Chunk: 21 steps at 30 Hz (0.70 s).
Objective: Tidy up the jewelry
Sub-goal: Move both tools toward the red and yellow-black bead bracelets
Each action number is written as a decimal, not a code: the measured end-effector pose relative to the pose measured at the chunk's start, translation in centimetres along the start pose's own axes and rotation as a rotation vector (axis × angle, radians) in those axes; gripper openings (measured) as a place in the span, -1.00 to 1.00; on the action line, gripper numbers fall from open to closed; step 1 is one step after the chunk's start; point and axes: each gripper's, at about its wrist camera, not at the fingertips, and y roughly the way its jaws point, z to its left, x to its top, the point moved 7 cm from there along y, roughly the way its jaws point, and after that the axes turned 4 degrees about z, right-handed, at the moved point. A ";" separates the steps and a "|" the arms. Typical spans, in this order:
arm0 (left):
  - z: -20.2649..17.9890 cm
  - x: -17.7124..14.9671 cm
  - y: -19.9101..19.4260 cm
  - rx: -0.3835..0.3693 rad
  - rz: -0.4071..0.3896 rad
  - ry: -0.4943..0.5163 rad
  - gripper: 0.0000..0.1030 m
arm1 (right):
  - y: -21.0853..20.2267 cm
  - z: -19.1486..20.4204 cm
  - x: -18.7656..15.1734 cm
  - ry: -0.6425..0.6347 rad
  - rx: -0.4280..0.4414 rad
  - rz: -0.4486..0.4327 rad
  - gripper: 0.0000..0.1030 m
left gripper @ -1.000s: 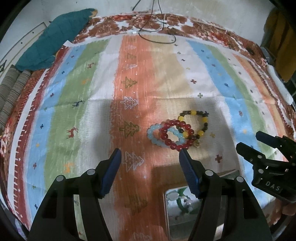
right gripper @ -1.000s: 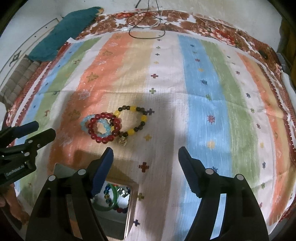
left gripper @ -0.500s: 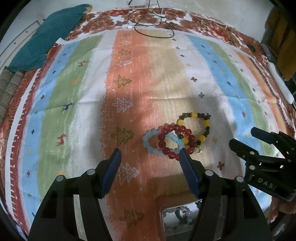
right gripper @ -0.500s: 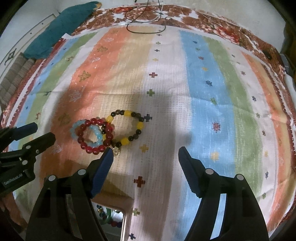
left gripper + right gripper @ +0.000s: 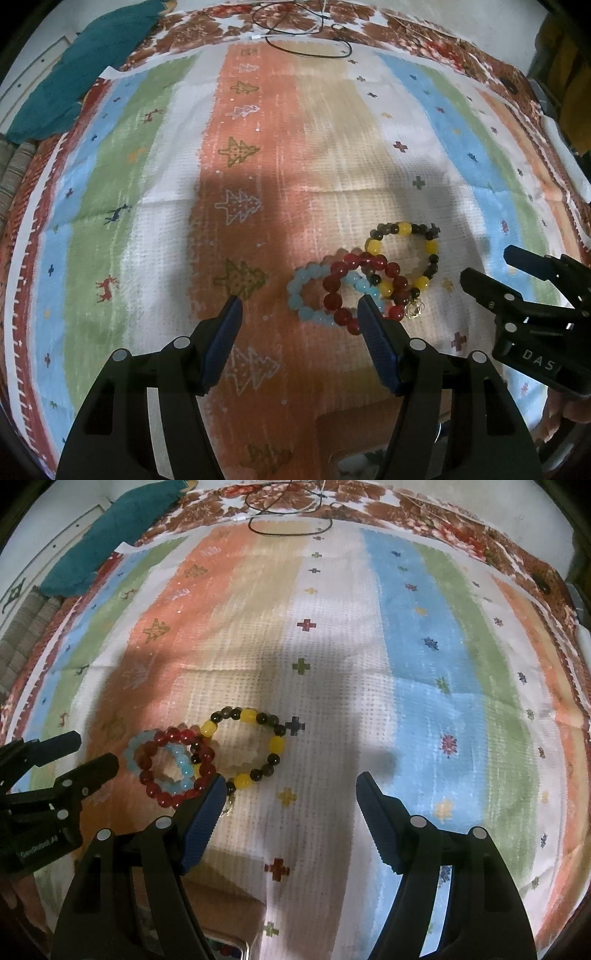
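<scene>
Three bead bracelets lie overlapped on the striped cloth: a light blue one [image 5: 304, 291] [image 5: 181, 766], a red one [image 5: 345, 266] [image 5: 173, 736] across it, and a yellow-and-dark one [image 5: 404, 229] [image 5: 245, 714] with a small gold charm [image 5: 414, 309]. My left gripper [image 5: 297, 317] is open and empty, just short of the blue and red bracelets. My right gripper [image 5: 290, 790] is open and empty, its left fingertip [image 5: 212, 797] over the near edge of the red and yellow bracelets. Each gripper shows in the other's view: the right one [image 5: 495, 273], the left one [image 5: 79, 751].
A shiny box [image 5: 354, 459] [image 5: 229, 950] holding jewelry sits at the near edge below the grippers, mostly hidden. A teal cloth [image 5: 85, 66] [image 5: 110, 528] lies at the far left. A black cable [image 5: 306, 40] [image 5: 288, 517] loops at the far edge of the cloth.
Both grippers have moved forward and down toward the bracelets, which now sit right at the fingertips. The box has slid nearly out of view at the bottom. The bracelets have not moved.
</scene>
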 end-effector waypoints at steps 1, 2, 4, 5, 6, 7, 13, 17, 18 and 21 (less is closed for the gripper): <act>0.0 0.1 0.1 0.000 0.002 0.002 0.26 | 0.2 0.0 0.1 0.001 -0.001 0.004 0.41; 0.0 0.2 0.4 0.001 0.005 0.005 0.26 | 0.5 0.0 0.1 0.002 0.001 0.010 0.41; -0.1 0.3 0.8 0.001 0.012 0.009 0.26 | 0.9 0.0 0.3 0.003 -0.004 0.021 0.41; 0.0 0.3 1.0 0.001 0.016 0.011 0.26 | 1.1 0.0 0.3 0.005 -0.013 0.027 0.41; -0.1 0.4 1.2 0.001 0.019 0.011 0.25 | 1.3 0.0 0.4 0.005 -0.018 0.030 0.41; 0.0 0.4 1.4 -0.001 0.021 0.010 0.25 | 1.5 0.0 0.5 0.006 -0.022 0.034 0.41; -0.5 0.9 2.1 -0.005 0.025 0.029 0.21 | 2.4 -0.2 1.2 0.011 -0.028 0.050 0.41; -1.2 1.1 2.3 -0.017 0.024 0.054 0.13 | 3.3 -0.3 1.3 0.011 -0.034 0.068 0.41; -1.3 1.2 2.4 -0.016 0.027 0.059 0.11 | 3.4 -0.3 1.3 0.010 -0.035 0.071 0.41; -1.5 1.1 3.0 -0.013 0.041 0.065 0.03 | 3.8 -0.2 1.3 0.008 -0.035 0.079 0.37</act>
